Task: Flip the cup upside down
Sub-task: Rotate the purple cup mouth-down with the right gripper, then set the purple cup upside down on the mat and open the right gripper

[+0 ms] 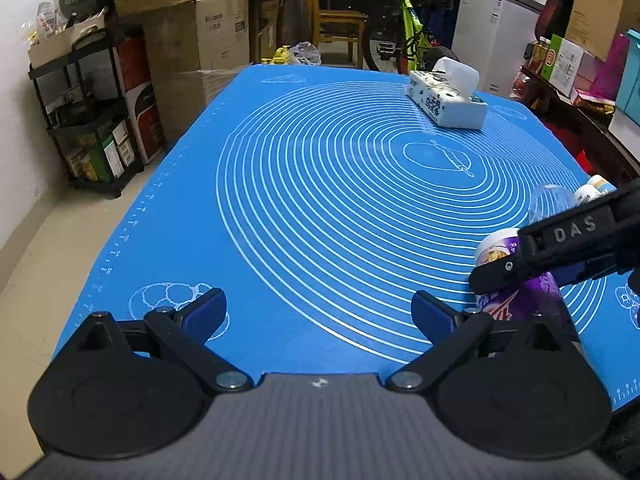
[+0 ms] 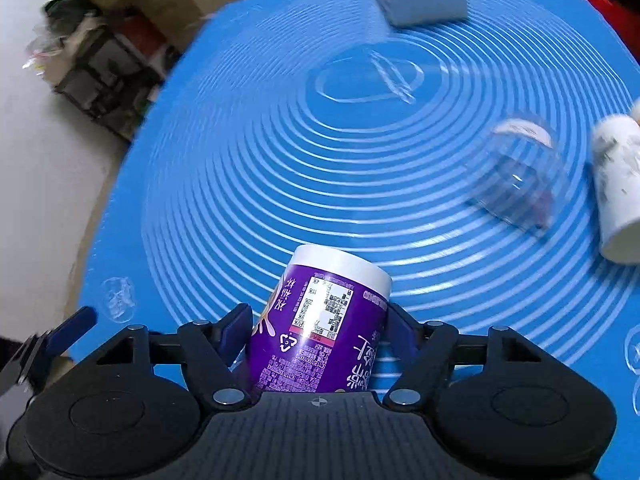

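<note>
A purple printed cup with a white end (image 2: 320, 328) sits between my right gripper's (image 2: 318, 328) blue pads, which are shut on its sides. The cup is tilted, white end pointing away from me, above the blue mat (image 2: 280, 160). In the left wrist view the same cup (image 1: 520, 300) shows at the right, held by the right gripper (image 1: 520, 276) just above the mat (image 1: 320, 200). My left gripper (image 1: 320, 312) is open and empty, low over the mat's near edge.
A clear plastic cup (image 2: 516, 176) lies on the mat at right, beside a white cup (image 2: 616, 188) on its side. A tissue box (image 1: 444, 96) stands at the far right of the mat. Boxes, shelves and a bicycle surround the table.
</note>
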`<state>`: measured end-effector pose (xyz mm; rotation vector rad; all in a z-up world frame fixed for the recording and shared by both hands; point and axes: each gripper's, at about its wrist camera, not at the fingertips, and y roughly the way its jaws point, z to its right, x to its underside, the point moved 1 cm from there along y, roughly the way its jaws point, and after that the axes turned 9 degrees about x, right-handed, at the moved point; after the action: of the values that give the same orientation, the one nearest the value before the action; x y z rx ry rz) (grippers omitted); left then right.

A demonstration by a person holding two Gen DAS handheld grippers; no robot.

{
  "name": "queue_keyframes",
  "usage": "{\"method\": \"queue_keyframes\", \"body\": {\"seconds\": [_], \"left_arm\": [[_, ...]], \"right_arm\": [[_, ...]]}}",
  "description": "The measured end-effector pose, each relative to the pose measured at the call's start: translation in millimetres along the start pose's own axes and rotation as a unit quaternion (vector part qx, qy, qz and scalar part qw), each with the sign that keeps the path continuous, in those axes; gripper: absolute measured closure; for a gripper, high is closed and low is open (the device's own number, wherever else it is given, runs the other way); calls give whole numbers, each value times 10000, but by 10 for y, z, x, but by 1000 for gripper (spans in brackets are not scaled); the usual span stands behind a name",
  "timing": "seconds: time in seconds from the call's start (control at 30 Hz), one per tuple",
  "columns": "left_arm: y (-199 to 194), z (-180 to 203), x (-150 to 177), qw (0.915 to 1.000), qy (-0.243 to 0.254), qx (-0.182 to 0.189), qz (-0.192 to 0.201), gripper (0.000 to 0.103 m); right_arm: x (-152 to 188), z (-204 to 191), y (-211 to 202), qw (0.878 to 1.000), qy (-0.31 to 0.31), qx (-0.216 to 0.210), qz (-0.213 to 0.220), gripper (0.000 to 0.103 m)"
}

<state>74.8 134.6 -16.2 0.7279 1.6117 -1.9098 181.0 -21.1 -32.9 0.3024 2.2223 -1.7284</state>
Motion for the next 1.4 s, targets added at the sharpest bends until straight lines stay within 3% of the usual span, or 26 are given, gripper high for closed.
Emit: {"method": "queue_keyframes", "body": {"seconds": [0.07,0.2,0.27,0.37,0.43,0.47,0.6,0.8,0.97,1.03,1.23,1.4], "left_arm": [[-1,-37,4,10000,-54,11,16,5],[-3,-77,-2,9998,-184,-24,85,5],[-18,-97,-13,9995,-256,-55,157,5],[-42,-128,-27,9990,-355,-75,266,5],[-46,-140,-32,9987,-396,-94,298,5],[-36,-152,-38,9987,-405,-100,305,5],[-13,-150,-33,9987,-384,-124,304,5],[31,-125,-16,9990,-332,-106,279,5],[35,-60,-10,9991,-248,-133,327,5],[12,-42,-8,9989,-221,-109,409,5],[-82,50,-7,9974,-108,-241,678,5],[-188,211,15,9942,-18,-528,938,5]], "right_arm": [[41,-38,-79,9994,-87,12,347,32],[128,-221,-282,9861,-510,386,1536,34],[177,-331,-372,9704,-669,546,2257,35],[271,-493,-430,9351,-964,962,3272,35],[343,-577,-409,9091,-1209,1227,3793,36],[364,-602,-381,9024,-1284,1317,3897,36],[311,-601,-236,9080,-1332,1325,3745,37],[233,-686,-115,9064,-1486,1369,3711,37],[164,-620,-111,9166,-1363,1261,3541,36],[146,-582,-122,9184,-1330,1197,3530,29],[284,-476,-299,9087,-1396,1280,3720,8],[530,-253,-541,9159,-1117,1218,3658,4]]}}
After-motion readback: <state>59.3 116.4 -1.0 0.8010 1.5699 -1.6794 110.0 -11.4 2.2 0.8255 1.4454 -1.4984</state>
